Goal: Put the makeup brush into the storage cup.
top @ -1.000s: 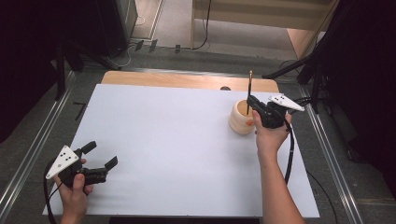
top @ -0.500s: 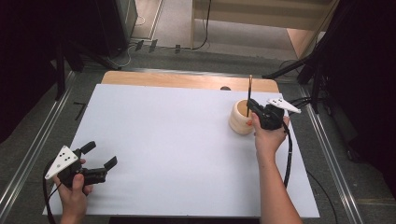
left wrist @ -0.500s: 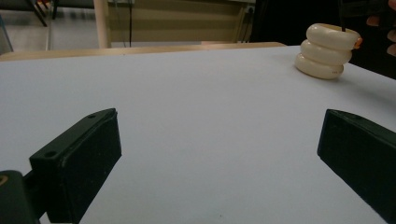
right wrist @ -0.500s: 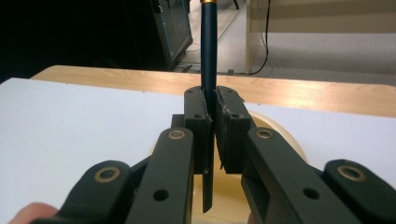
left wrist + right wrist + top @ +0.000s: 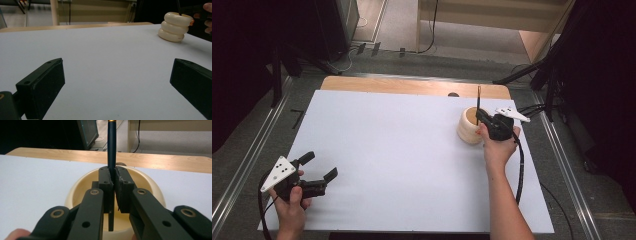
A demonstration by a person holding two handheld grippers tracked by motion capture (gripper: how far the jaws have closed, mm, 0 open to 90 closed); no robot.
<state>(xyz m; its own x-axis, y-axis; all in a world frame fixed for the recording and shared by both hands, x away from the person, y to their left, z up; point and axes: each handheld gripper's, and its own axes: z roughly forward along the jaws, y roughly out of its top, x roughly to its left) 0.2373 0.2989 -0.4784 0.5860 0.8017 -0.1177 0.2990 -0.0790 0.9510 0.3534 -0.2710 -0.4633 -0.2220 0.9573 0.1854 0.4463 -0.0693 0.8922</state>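
A cream ribbed cup (image 5: 469, 127) stands at the right back of the white table top (image 5: 402, 150). My right gripper (image 5: 481, 116) is shut on a dark pencil-like stick (image 5: 478, 102) held upright over the cup's mouth. In the right gripper view the stick (image 5: 111, 145) runs between the closed jaws and its lower end reaches down inside the cup (image 5: 147, 185). My left gripper (image 5: 319, 167) rests open near the table's front left corner, nothing between its pads (image 5: 47, 80). The left gripper view has the cup (image 5: 175, 30) far off at the right.
A bare wooden strip (image 5: 412, 86) borders the table's far edge. Metal rails (image 5: 562, 165) run along both sides, and cables lie on the floor behind. The right gripper's cable (image 5: 519, 165) trails beside the forearm.
The right gripper has sunk a little with the stick, bringing its lower end deeper into the cup. The left gripper has stayed where it was.
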